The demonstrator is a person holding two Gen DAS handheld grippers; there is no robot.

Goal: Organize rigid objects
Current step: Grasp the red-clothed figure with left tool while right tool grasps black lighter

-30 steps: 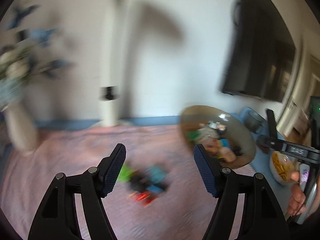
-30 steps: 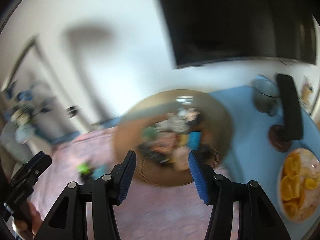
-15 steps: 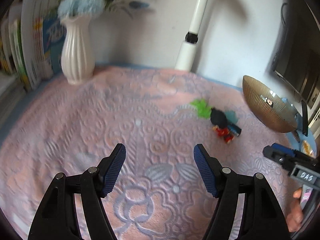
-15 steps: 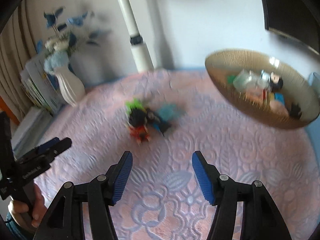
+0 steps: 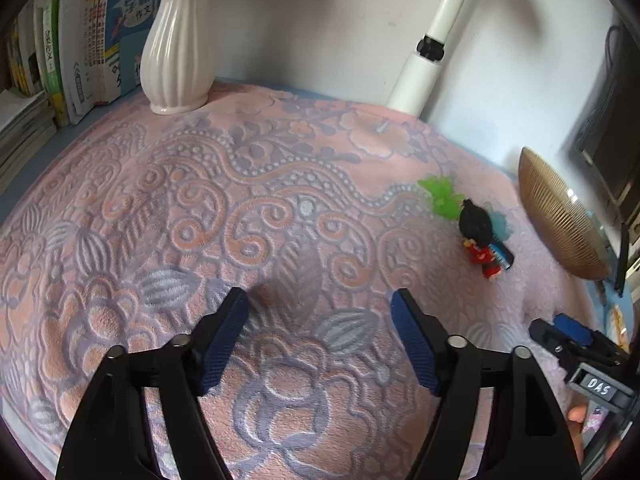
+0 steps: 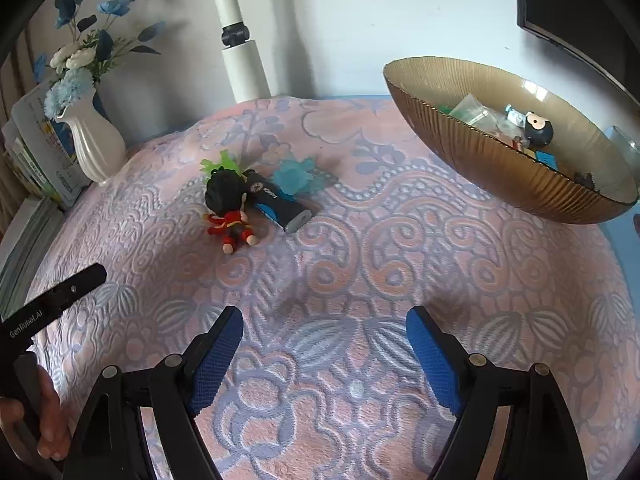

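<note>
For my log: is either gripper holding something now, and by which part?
Nothing is held: left gripper and right gripper have open, empty jaws.

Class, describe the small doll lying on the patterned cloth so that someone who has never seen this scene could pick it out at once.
Start at the pink patterned cloth and find the little cluster of loose items left of the gold bowl. The doll lies at the cluster's near edge. Unlike the green piece, the blue piece and the black-and-blue cylinder beside it, it has a big black head and a red outfit.

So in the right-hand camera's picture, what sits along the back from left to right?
White vase of flowers → white pole → gold bowl holding small toys.
</note>
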